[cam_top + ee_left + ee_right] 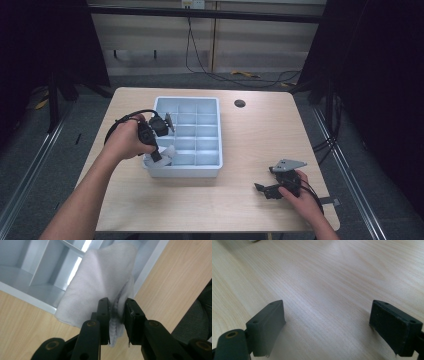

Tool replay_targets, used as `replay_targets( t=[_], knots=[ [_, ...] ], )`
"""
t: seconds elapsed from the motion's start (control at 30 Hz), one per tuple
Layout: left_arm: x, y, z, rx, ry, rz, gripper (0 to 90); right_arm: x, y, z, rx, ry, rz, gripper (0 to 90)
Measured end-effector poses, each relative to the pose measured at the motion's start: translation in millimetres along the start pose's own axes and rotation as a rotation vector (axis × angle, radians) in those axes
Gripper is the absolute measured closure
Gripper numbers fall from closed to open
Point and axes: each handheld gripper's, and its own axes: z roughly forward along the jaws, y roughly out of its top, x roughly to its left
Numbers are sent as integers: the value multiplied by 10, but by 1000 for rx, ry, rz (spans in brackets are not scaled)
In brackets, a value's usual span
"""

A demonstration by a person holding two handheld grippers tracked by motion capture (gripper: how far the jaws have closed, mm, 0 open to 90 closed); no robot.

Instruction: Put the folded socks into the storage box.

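A folded white cloth (pixel 100 277) hangs over the near left corner of a pale blue tray (pixel 186 171) divided into several compartments. My left gripper (pixel 117 305) is shut on a fold of that cloth, and the fabric bunches between the two black jaws. In the high view the left gripper (pixel 159 152) points down at the tray's front left compartment, with the cloth (pixel 169 151) just beside it. My right gripper (pixel 261 188) rests low over the bare wood at the table's near right. In the right gripper view, the right gripper (pixel 327 315) stands open with nothing between its jaws.
The tray sits at the middle of a light wooden table (pixel 250 140). A round dark grommet hole (pixel 239 103) lies right of the tray's far corner. Cables (pixel 220 75) run across the floor behind the table. Metal rails flank both sides.
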Motion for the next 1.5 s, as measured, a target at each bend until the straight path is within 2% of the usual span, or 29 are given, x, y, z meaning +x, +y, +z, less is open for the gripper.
replay_targets(
  t=[0.23, 0.4, 0.5, 0.67, 0.77, 0.83, 0.93, 1.0, 1.1, 1.37, 1.5],
  knots=[
    [-8, 10, -30, -33, 14, -16, 792, 0, 0, 0, 0, 0, 0, 120],
    [-4, 20, 16, -12, -1, -7, 793, 0, 0, 0, 0, 0, 0, 120],
    [-6, 18, 33, -16, -2, -19, 791, 0, 0, 0, 0, 0, 0, 120],
    [-3, 10, 35, -17, -10, -33, 766, 1, 0, -1, 1, 0, 1, 120],
    [1, -2, 20, -26, -17, -34, 717, 1, 0, 0, 0, 0, 1, 120],
    [6, -13, -9, -32, -17, -29, 695, 0, 0, 0, 0, 0, 0, 120],
    [-5, -32, -76, -64, -12, -51, 676, 0, 0, 0, 0, 0, 0, 120],
    [5, -39, -122, -67, -3, -41, 662, 2, 0, 0, 0, 0, 3, 120],
    [-8, -51, -200, -96, 6, -55, 661, 1, 0, 0, -1, -1, 2, 120],
    [6, -50, -436, -110, 15, -65, 674, 0, 0, 1, -2, -1, 0, 120],
    [16, -44, -518, -106, 18, -84, 702, 0, 0, 1, -2, -1, 0, 120]
  ],
)
